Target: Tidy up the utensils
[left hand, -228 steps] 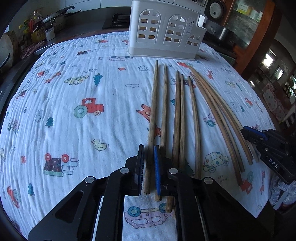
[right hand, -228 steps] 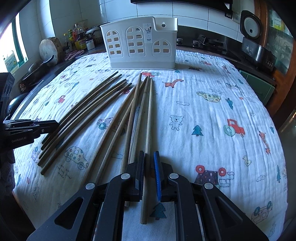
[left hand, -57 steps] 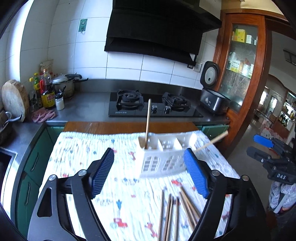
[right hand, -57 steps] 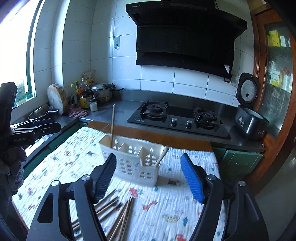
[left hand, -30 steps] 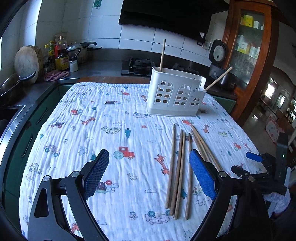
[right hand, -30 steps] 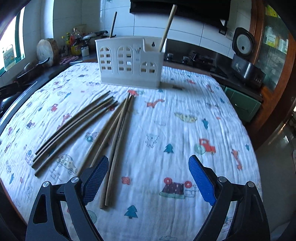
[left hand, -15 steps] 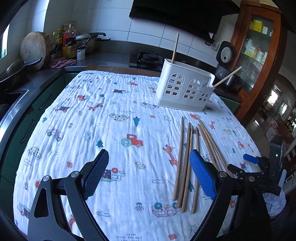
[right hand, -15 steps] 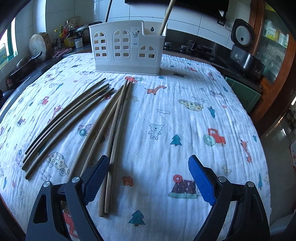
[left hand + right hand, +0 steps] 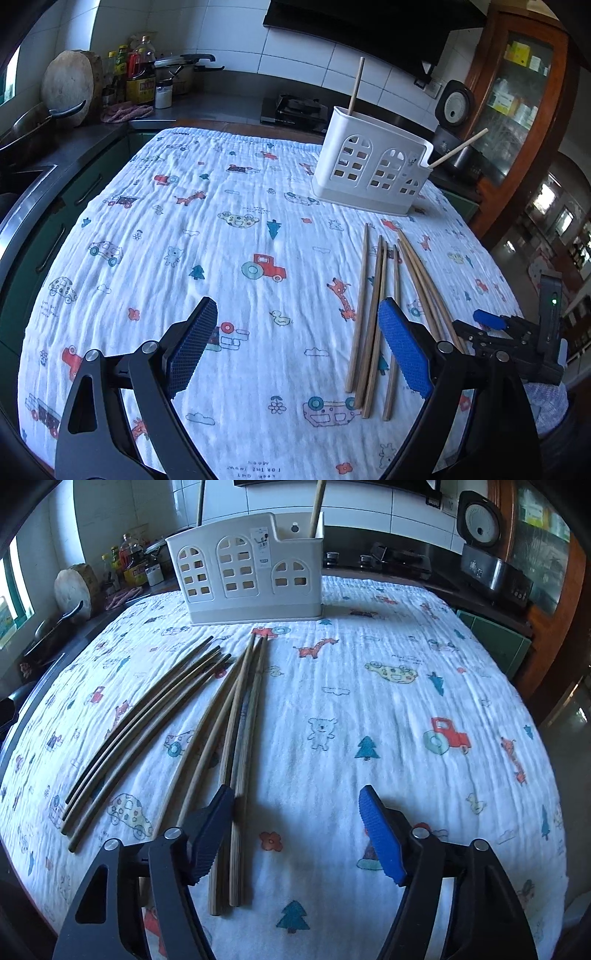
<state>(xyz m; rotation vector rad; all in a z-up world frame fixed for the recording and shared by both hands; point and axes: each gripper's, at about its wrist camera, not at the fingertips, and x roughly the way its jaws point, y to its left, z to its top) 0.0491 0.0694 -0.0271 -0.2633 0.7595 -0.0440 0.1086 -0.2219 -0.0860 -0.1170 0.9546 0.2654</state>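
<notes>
With two chopsticks newly standing in the white holder (image 9: 251,576), both grippers, left gripper (image 9: 295,347) and right gripper (image 9: 295,830), return wide open and empty toward the chopsticks (image 9: 236,746) remaining on the bench.

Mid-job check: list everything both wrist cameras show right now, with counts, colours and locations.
Utensil holder: one, white, at the far end of the cloth.
Chopsticks in holder: two, light wood, one at each end, sticking out of the top.
Light chopsticks: about four, pale wood, lying on the cloth in front of the holder.
Dark chopsticks: about four, brown, lying to the left of the light ones in the right wrist view.
Cloth: one, white with cartoon prints, covering the table.
Rice cooker: one, dark, on the back counter.
Chopping block: one, wooden, on the left counter beside bottles.
Left gripper: blue fingers, open, above the cloth.
Right gripper: blue fingers, open, near the light chopsticks.
</notes>
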